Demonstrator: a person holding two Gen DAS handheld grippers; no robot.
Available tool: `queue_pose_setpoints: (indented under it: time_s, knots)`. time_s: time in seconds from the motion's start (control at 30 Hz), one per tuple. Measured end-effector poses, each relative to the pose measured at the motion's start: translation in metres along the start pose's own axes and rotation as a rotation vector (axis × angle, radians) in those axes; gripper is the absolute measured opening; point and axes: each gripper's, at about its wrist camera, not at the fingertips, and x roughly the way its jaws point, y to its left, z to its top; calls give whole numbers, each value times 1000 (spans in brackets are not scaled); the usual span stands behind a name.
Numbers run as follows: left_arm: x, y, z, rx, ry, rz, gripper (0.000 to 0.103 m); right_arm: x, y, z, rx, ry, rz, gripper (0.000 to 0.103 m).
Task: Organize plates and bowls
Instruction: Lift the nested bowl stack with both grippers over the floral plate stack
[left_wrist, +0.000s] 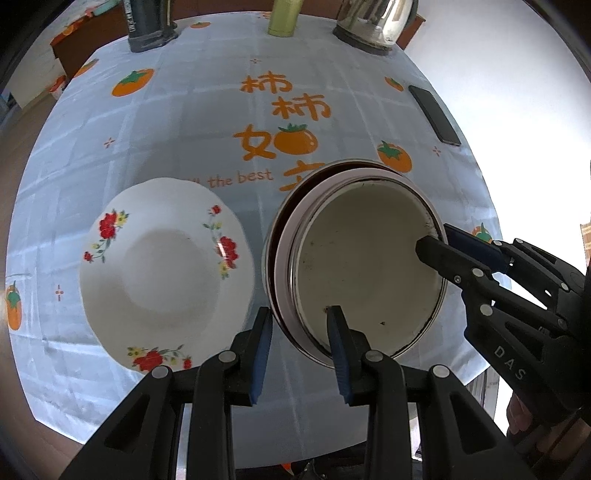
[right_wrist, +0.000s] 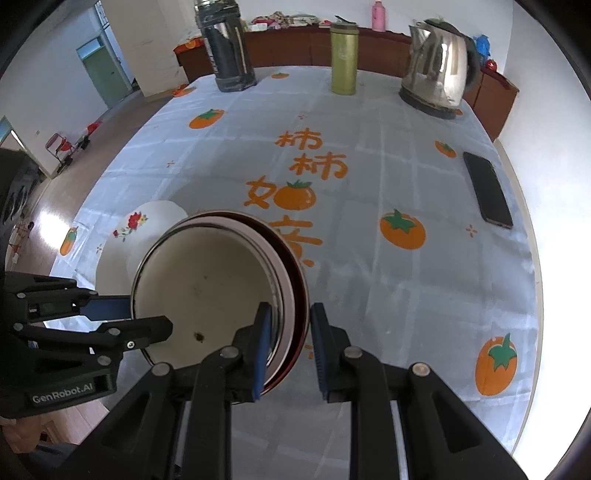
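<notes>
A cream-lined bowl nested in a dark red bowl (left_wrist: 365, 266) (right_wrist: 207, 280) hangs tilted above the tablecloth. My left gripper (left_wrist: 299, 310) (right_wrist: 147, 315) is shut on the stack's near rim, with one pad inside and one outside. My right gripper (left_wrist: 436, 236) (right_wrist: 291, 306) is shut on the rim at the other side in the same way. A white plate with red flowers (left_wrist: 166, 273) (right_wrist: 147, 229) lies on the cloth just left of the stack. In the right wrist view the stack hides part of it.
A black phone (right_wrist: 487, 188) lies near the table's right edge. At the back stand a steel kettle (right_wrist: 436, 74), a green canister (right_wrist: 343, 59) and a dark flask (right_wrist: 225, 48). The persimmon-print cloth (right_wrist: 369, 258) covers the table.
</notes>
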Motion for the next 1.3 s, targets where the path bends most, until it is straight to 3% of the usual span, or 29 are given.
queue_pose_setpoints:
  time_s: [1.3]
  knots:
    - [-34,83,-10,-107,-46,25,33,16,85,34,-115,-6,40,21]
